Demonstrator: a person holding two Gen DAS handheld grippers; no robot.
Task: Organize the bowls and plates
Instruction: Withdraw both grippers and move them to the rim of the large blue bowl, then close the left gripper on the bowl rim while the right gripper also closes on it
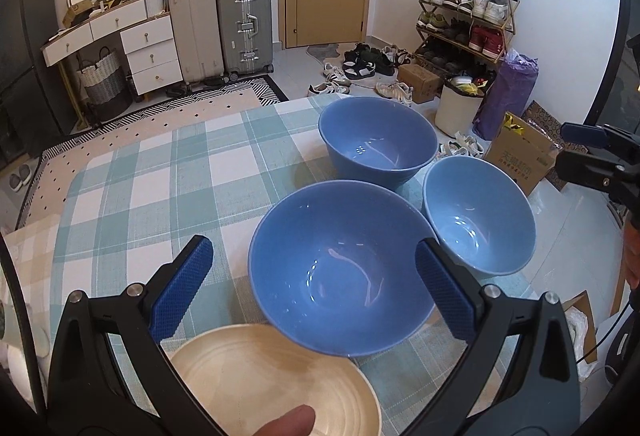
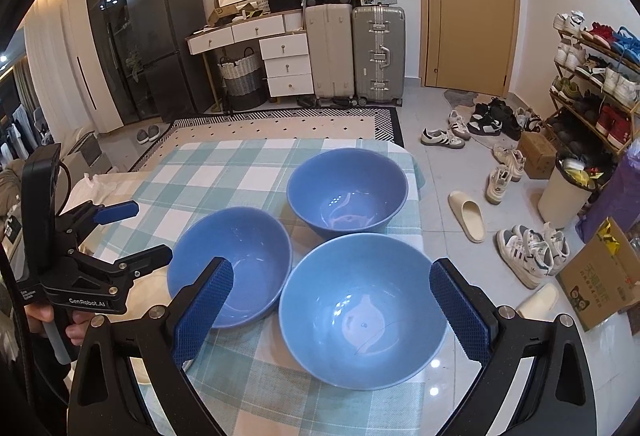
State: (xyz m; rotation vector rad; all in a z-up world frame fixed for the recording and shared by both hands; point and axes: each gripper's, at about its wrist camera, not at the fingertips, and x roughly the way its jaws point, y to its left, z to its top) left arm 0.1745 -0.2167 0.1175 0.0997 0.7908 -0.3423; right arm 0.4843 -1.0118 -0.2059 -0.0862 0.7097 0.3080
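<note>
so three blue bowls [image 1: 344,276] sit empty, clustered on the checked tablecloth [image 1: 160,175], beside a cream plate [image 1: 272,388]; left gripper [image 1: 312,288] and right gripper [image 2: 332,308] both gape wide, holding nothing.

Suitcases [image 2: 356,55], shoe rack [image 1: 464,15], bin [image 2: 566,191].

**Three bowls and a plate on the bench**

Left wrist view: near bowl [image 1: 340,276] sits at frame centre on the bench [image 1: 140,187], far bowl [image 1: 378,139] above it, third bowl [image 1: 480,215] at right centre, just beside both. Plate [image 1: 272,384] at bottom centre, its upper edge under the near bowl's rim. Suitcases [image 1: 220,27] upper left, shoe rack [image 1: 464,11] upper right, bin [image 1: 458,103] below the rack.
</note>
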